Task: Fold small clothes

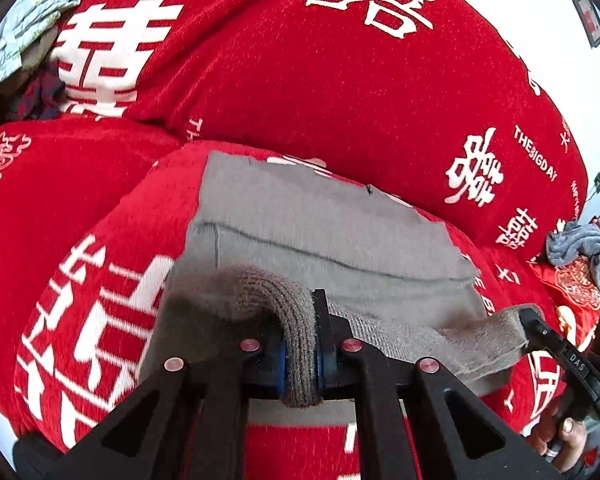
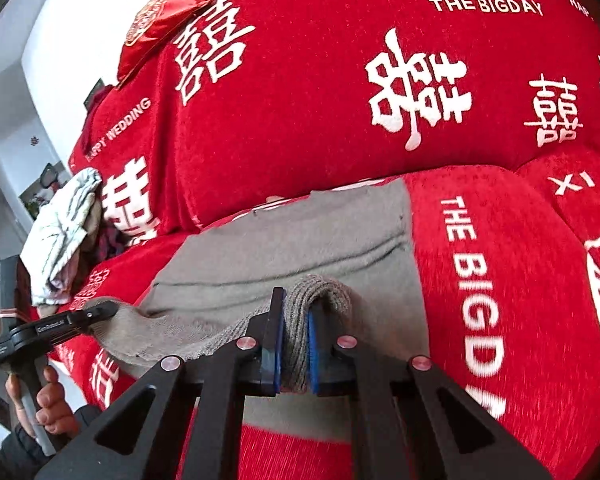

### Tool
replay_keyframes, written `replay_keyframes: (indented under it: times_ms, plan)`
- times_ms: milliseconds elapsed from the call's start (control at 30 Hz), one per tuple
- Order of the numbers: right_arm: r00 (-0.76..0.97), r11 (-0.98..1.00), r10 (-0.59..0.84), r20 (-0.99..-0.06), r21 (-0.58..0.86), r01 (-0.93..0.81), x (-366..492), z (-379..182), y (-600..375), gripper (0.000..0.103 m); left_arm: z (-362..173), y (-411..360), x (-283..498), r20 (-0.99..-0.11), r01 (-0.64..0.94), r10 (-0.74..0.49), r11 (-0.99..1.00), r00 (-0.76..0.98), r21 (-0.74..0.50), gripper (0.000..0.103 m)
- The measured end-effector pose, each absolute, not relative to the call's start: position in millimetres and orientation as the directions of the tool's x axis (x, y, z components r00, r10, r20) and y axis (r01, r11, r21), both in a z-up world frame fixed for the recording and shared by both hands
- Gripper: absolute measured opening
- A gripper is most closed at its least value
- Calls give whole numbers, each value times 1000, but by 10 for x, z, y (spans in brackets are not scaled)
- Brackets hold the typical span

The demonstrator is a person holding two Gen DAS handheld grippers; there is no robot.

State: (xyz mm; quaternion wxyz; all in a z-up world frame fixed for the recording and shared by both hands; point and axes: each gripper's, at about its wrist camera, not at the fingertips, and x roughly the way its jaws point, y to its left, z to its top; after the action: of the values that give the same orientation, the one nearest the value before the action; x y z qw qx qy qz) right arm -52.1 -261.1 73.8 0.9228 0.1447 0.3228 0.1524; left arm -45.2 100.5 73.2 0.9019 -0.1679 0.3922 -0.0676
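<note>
- Left gripper (image 1: 300,344) is clenched on the ribbed hem of the grey garment (image 1: 320,220), which lies on the sofa (image 1: 340,92) seat's front edge.
- Right gripper (image 2: 294,340) is clamped on the same hem, further along.
- Only the left view catches a grey-blue cloth (image 1: 584,252) at the seat's right end.
- Only the right view shows a red pouch (image 2: 168,12) on the backrest's top edge.
- Both catch a pale bundle (image 2: 64,232) at the left end.

Each camera sits just behind its own gripper, looking forward and downward, very close to the grey garment (image 1: 324,220) on the red sofa (image 2: 300,92). Both views share this garment and the sofa.
</note>
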Motion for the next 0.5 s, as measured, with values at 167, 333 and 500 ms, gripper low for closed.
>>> replay_keyframes:
  times_ms: [167, 333, 500]
  plan:
    - [762, 923, 331, -557, 361, -137, -317, 762, -2635, 10, 694, 1014, -229, -702, -40, -218, 943, 678, -331, 11]
    - [762, 933, 298, -575, 343, -106, -62, 781, -2606, 10, 677, 1005, -26, -720, -66, -186, 950, 668, -306, 11]
    - [760, 941, 280, -587, 324, -96, 114, 812, -2537, 10, 694, 1043, 138, -733, -88, -173, 949, 658, -303, 11]
